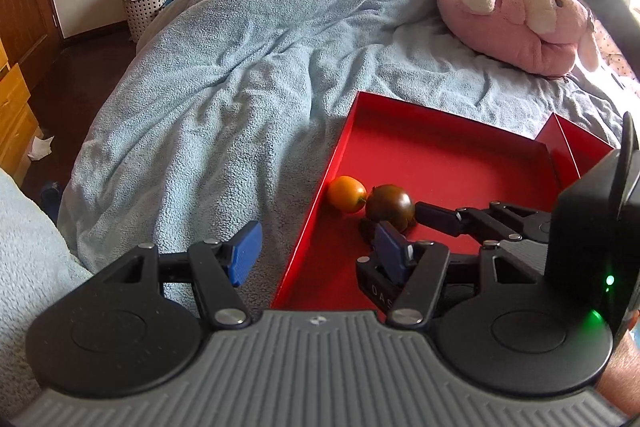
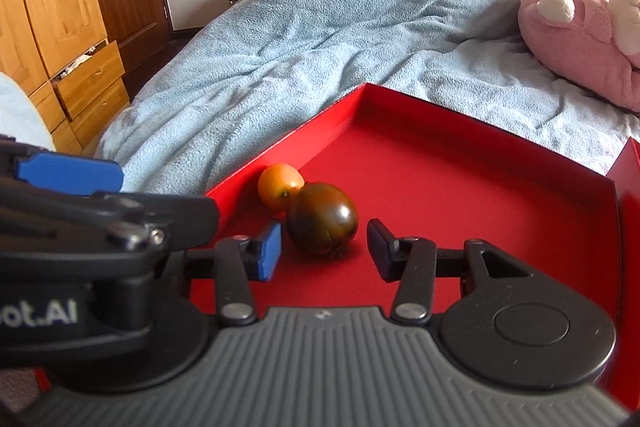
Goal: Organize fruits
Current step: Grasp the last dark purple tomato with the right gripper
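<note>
- The right tool (image 2: 324,251) is spread wide, its two fingers on either side of the dark fruit (image 2: 322,219), and it does not pinch it yet.
- The left tool (image 1: 316,251) is also spread and holds nothing.
- The dark fruit lies in the red tray (image 2: 480,211) on the bed, touching the orange fruit (image 2: 280,185) near the tray's wall.
- The closing should probably be slow: the skin is smooth, glossy and round, so it may slip or roll.
- The blanket (image 2: 320,39) is soft, so the tray may tilt.

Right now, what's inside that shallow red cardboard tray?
A small orange round fruit touching a dark brownish-green tomato-like fruit. The hand-held grippers cover the shallow red cardboard tray's near floor.
</note>
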A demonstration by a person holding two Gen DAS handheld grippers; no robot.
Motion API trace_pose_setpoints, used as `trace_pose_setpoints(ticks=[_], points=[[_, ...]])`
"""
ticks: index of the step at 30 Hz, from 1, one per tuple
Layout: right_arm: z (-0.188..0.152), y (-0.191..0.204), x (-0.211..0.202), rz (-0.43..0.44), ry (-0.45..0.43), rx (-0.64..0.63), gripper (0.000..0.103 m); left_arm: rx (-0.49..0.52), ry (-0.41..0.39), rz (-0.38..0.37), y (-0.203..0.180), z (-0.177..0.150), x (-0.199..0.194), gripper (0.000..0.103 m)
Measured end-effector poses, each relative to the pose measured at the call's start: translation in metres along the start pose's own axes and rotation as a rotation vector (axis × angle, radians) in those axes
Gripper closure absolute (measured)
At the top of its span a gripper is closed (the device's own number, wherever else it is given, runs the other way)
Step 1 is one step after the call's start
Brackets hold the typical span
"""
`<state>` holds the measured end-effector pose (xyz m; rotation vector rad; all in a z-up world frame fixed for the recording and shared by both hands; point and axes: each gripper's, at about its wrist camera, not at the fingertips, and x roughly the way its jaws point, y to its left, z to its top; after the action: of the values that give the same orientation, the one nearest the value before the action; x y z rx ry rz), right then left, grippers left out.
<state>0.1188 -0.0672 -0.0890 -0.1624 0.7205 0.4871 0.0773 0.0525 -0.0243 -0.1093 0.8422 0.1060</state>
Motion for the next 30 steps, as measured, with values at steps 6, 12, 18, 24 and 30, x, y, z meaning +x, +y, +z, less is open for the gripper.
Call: trace_pose_setpoints(ticks=[6,12,18,24,30], points=[[-0.001,-0.014,-0.009,-0.042,0.008,0.076,0.062,0.022,-0.019,-0.020,-0.007,0.001,0.002,0.035],[-0.014,-0.038,-0.054,-0.107,-0.026,0.206,0.062,0.063,-0.020,-0.070,-0.020,0.006,0.008,0.035],[-0.028,-0.050,-0.080,-0.130,-0.046,0.261,0.062,0.097,0.041,-0.065,-0.032,0.008,0.034,0.043],[-0.027,-0.062,-0.095,-0.138,-0.078,0.283,0.062,0.116,0.095,-0.032,-0.041,0.005,0.058,0.049],[-0.026,-0.056,-0.096,-0.118,-0.069,0.263,0.062,0.158,0.039,0.025,-0.053,0.014,0.072,0.048]])
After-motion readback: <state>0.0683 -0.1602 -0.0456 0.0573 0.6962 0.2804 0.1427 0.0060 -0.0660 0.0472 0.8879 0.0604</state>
